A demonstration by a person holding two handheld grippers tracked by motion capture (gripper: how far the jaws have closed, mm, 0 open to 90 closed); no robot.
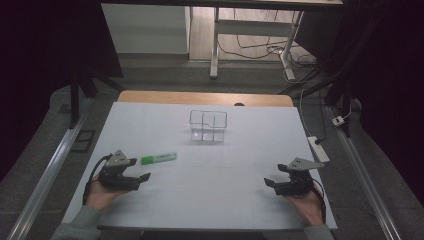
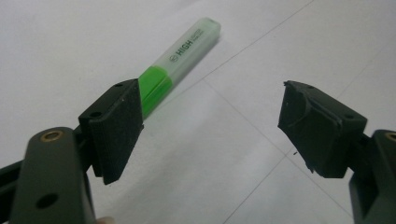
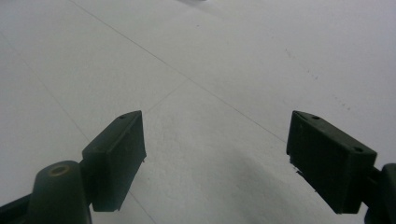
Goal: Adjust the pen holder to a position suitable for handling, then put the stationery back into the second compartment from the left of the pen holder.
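Observation:
A green highlighter (image 1: 158, 158) with a clear cap lies flat on the white table, left of centre. My left gripper (image 1: 141, 170) rests open just in front of and left of it, nothing between its jaws. In the left gripper view the highlighter (image 2: 180, 60) stretches away behind the left jaw, with the gripper (image 2: 212, 116) open beside it. My right gripper (image 1: 273, 175) sits open at the front right of the table, far from the pen; in its own view the gripper (image 3: 215, 149) has bare table between its jaws.
A clear divided plastic organiser (image 1: 208, 126) stands at the middle back of the white table top (image 1: 210, 200). A power strip (image 1: 319, 148) lies off the right edge. Desk legs and cables lie beyond the far edge.

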